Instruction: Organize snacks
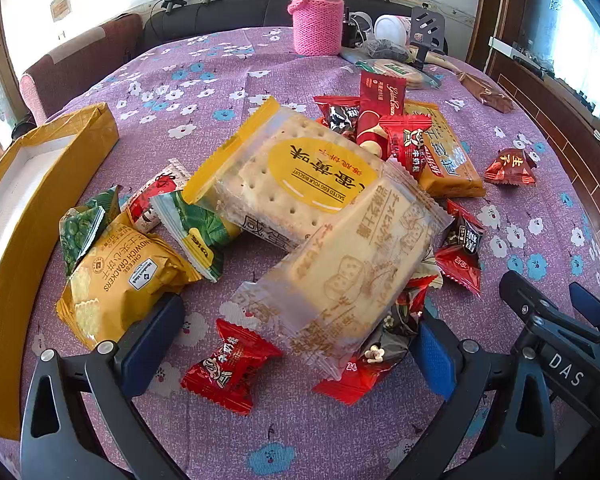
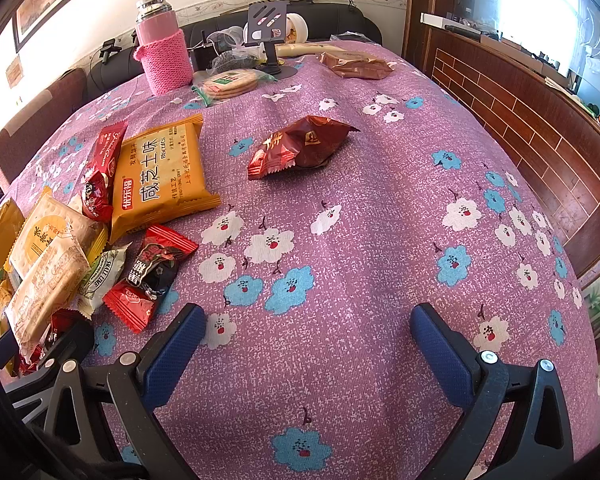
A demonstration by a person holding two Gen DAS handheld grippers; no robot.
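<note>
A heap of snack packets lies on the purple flowered tablecloth (image 1: 204, 64). In the left wrist view my left gripper (image 1: 296, 340) is open above the near edge of the heap, over a pale cheese biscuit packet (image 1: 348, 272) and a red candy (image 1: 228, 364). Behind lie a yellow salted egg yolk biscuit packet (image 1: 284, 168), a cheese sandwich crackers packet (image 1: 120, 276) and an orange biscuit packet (image 1: 448, 152). A yellow box (image 1: 16, 216) stands open at the left. My right gripper (image 2: 308, 344) is open and empty over bare cloth, with a dark red packet (image 2: 300, 146) lying ahead of it.
A pink flask in a knitted sleeve (image 1: 316, 12) stands at the table's back, with a phone stand (image 2: 268, 28), round crackers (image 2: 228, 80) and a brown bag (image 2: 356, 66) near it. Chairs and a sofa lie beyond. A wooden cabinet (image 2: 520, 120) runs along the right.
</note>
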